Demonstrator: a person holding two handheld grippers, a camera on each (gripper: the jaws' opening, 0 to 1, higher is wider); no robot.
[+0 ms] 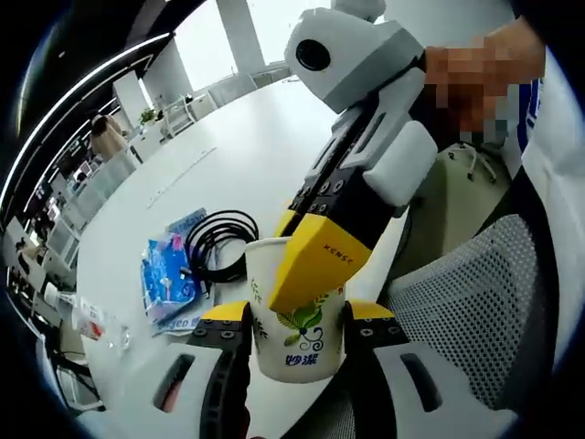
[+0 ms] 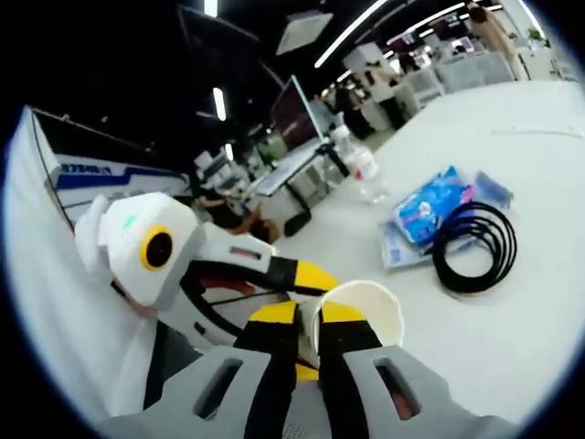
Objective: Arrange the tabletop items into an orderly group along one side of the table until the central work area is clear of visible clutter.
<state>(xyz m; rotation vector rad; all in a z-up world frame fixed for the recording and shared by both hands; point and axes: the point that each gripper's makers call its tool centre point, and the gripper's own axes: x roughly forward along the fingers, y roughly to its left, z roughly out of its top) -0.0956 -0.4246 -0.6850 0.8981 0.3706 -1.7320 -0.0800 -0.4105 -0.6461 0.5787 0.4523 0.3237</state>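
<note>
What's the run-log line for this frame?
left gripper: jaws either side of paper cup, grip unclear | right gripper: shut on cup rim | coiled black cable, blue packet: on white table

I count one paper cup (image 1: 294, 315) on the white table (image 1: 256, 137). One coil of black cable (image 1: 219, 242) lies just left of it. Further left I see two blue packets (image 1: 169, 274), overlapping. At the near left edge there is one clear plastic bottle (image 1: 87, 320). One mesh chair (image 1: 475, 302) stands right.
</note>
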